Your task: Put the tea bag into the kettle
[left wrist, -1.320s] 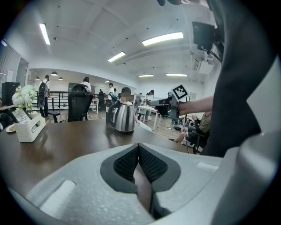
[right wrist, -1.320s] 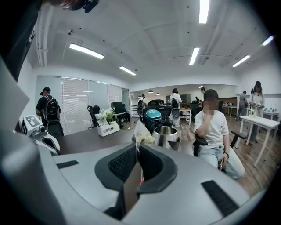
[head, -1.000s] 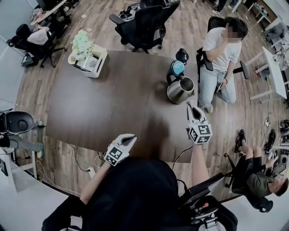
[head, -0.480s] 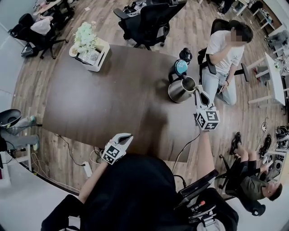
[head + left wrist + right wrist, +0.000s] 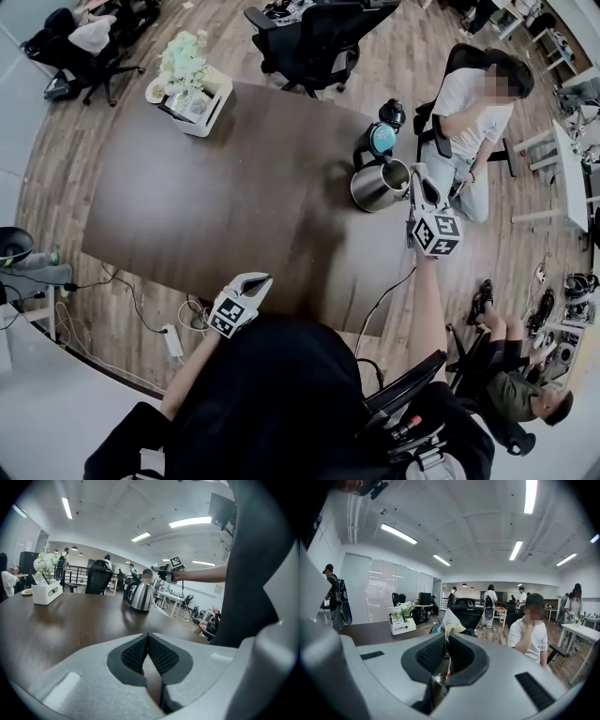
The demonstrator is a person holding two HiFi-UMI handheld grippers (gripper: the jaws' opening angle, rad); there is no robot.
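The steel kettle [image 5: 379,185] stands lidless at the far right of the dark table [image 5: 216,206]. My right gripper [image 5: 418,172] hovers at the kettle's right rim. In the right gripper view it [image 5: 446,637] is shut on a pale tea bag [image 5: 451,620] that sticks up above the pads, and the kettle's mouth [image 5: 437,682] shows below the jaws. My left gripper [image 5: 264,279] hangs over the table's near edge, far from the kettle. Its jaws [image 5: 148,635] meet with nothing between them, and its view shows the kettle [image 5: 139,596] across the table.
A white box with flowers [image 5: 190,87] sits at the table's far left corner. A teal-topped object [image 5: 381,140] and a black one [image 5: 395,114] stand just behind the kettle. A seated person [image 5: 476,103] is beyond the table's right edge, and office chairs [image 5: 319,37] stand behind it.
My right gripper has travelled away from me with the tea bag, from the table's near right part up to the kettle's rim. The left gripper stays near the front edge.
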